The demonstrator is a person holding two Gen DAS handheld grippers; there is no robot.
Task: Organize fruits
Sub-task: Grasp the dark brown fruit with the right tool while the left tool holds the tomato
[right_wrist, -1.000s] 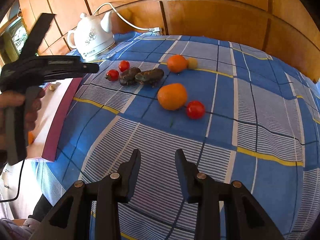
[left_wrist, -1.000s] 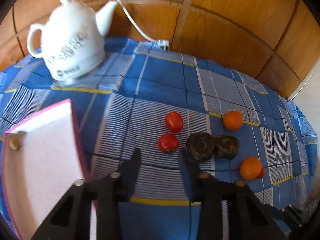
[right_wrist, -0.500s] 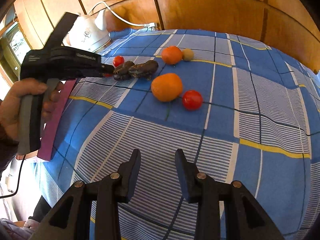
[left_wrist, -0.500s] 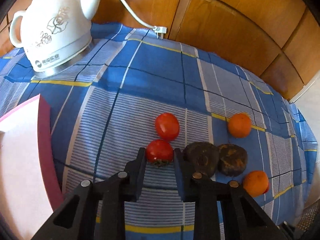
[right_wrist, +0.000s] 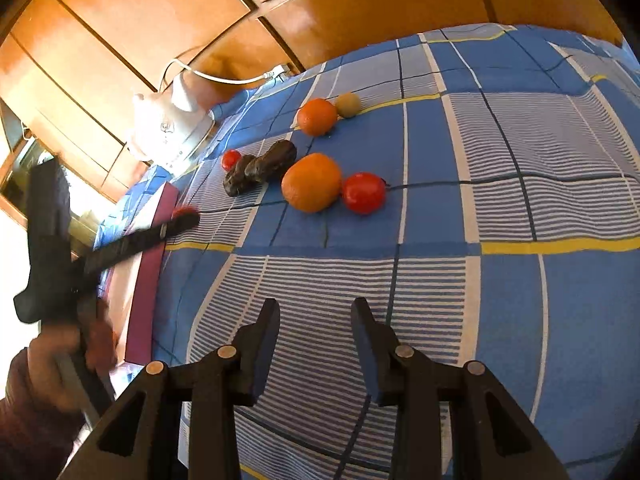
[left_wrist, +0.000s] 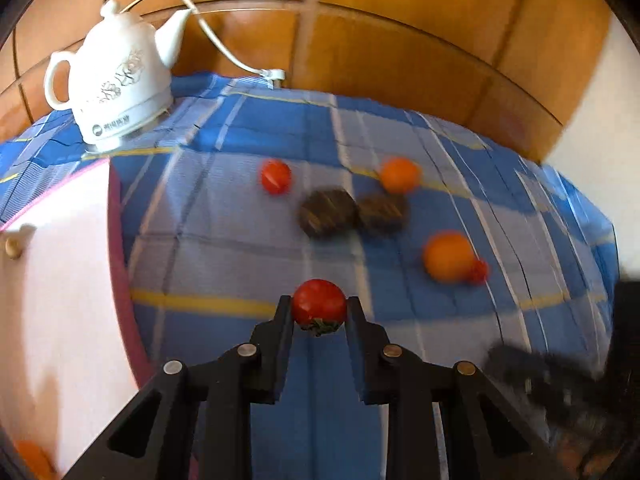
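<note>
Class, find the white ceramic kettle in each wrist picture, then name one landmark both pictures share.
Left wrist view: the white ceramic kettle stands upper left, on the blue checked cloth.
Right wrist view: the kettle is left of centre, near the wooden wall.
Shared landmark: the two dark brown fruits lying side by side.

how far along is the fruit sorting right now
Early on. Done: one orange and a small tan fruit already lie on the pink-edged white tray. In hand: the left claw is shut on a tomato lifted off the cloth. Left: two tomatoes, two oranges, two dark fruits and a tan one. The right claw is open and empty.
</note>
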